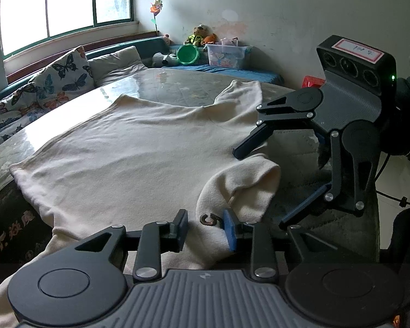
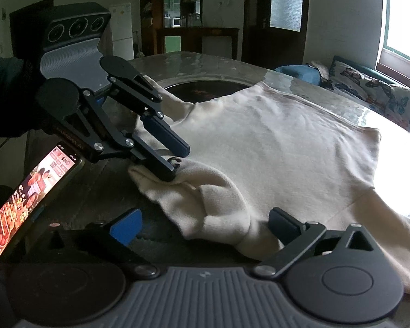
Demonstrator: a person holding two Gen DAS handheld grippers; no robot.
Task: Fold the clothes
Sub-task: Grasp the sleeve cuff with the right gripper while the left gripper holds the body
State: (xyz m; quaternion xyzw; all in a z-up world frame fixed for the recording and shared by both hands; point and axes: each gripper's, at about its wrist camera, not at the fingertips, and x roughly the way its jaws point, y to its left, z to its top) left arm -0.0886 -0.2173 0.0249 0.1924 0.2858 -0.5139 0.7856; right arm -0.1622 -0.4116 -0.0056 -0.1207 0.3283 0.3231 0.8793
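**Desk:** What did the left wrist camera show?

**Photographer:** A cream sweatshirt (image 1: 128,158) lay spread flat across a glass-topped table (image 1: 161,82), its hem towards a butterfly-print cushion (image 1: 63,73) below the window (image 1: 63,2). The near sleeve (image 1: 240,186) was folded back onto the body, cuff bunched. The left gripper (image 1: 206,229) sat low over that sleeve with its jaws narrow. Cloth with a small brown mark lay in the gap, but the pads did not pinch it.

**Desk:** And the other tongs in that view?

**Photographer:** The right gripper (image 1: 259,188) came in from the right with its jaws spread wide, one finger above the cuff and one beside it. It held nothing. A green bowl (image 1: 188,54) and a clear plastic box (image 1: 228,54) stood far back by the wall.

**Desk:** The right wrist camera?

**Photographer:** The same sweatshirt (image 2: 273,142) filled the table (image 2: 191,57). The right gripper (image 2: 205,228) was wide apart, the folded sleeve (image 2: 213,205) lying loose between its fingers and clear of both pads. The left gripper (image 2: 179,161) reached in from the left with its jaws close together, the lower finger resting on a fold of the sleeve. Whether cloth was caught there could not be told from this side. A lit phone (image 2: 32,196) leaned at the left edge.
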